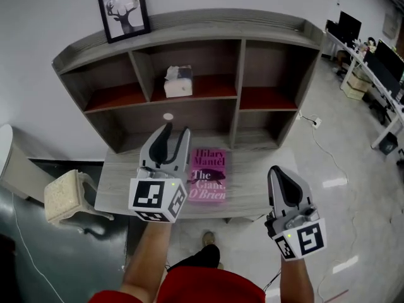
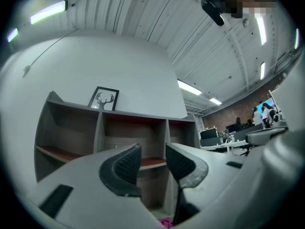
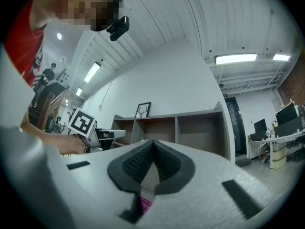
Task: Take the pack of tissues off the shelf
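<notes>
Tissues in the upper middle bay of the shelf, farther off than the left gripper and well apart from it. Left jaws partly open, nothing between. Right gripper nearer and to the right, jaws closed, empty. Both held low, pointing at the shelf. Book flat on the table, just right of the left gripper. Bay open in front, with room on both sides of the tissues.
</notes>
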A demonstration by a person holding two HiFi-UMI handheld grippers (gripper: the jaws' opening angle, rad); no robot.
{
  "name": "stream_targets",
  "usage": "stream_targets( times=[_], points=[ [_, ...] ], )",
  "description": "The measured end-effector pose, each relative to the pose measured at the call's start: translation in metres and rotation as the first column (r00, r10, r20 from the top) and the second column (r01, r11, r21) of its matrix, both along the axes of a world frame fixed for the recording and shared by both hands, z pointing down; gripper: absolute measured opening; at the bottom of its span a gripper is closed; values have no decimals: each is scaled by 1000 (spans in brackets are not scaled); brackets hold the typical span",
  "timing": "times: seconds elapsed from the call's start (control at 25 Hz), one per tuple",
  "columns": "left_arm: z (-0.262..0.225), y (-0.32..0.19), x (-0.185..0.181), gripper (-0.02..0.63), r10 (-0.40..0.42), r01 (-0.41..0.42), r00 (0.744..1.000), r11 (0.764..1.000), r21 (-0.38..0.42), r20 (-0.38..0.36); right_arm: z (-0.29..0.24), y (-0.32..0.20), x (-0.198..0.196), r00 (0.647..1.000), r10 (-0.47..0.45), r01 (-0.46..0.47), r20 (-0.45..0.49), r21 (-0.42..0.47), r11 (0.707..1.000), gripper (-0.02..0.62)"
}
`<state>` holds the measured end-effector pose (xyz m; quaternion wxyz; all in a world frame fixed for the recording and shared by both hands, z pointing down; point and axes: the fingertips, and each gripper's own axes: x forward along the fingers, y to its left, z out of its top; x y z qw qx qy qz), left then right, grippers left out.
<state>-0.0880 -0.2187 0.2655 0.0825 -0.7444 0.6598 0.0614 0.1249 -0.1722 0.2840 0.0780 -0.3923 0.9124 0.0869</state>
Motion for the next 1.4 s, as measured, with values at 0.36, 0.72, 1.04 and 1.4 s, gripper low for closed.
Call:
stream_targets(
  times=[0.36,0.72,1.04,1.4],
  points=[
    [13,-100,-44,362,-109,107,993,992,-60,-37,5,-77,-43,997,-26,26,-71,0,1000,5],
    [30,-176,-76,417,-195,194,981,965,-175,10,9,-130,-67,994,-73,73,-87,-4,997,5],
    [57,-213,-89,440,-285,283,958,913,-295,37,10,-170,-63,986,-139,137,-88,-27,990,5],
    [70,-229,-96,439,-325,321,945,885,-338,44,18,-192,-51,983,-165,162,-83,-47,986,5]
  ],
)
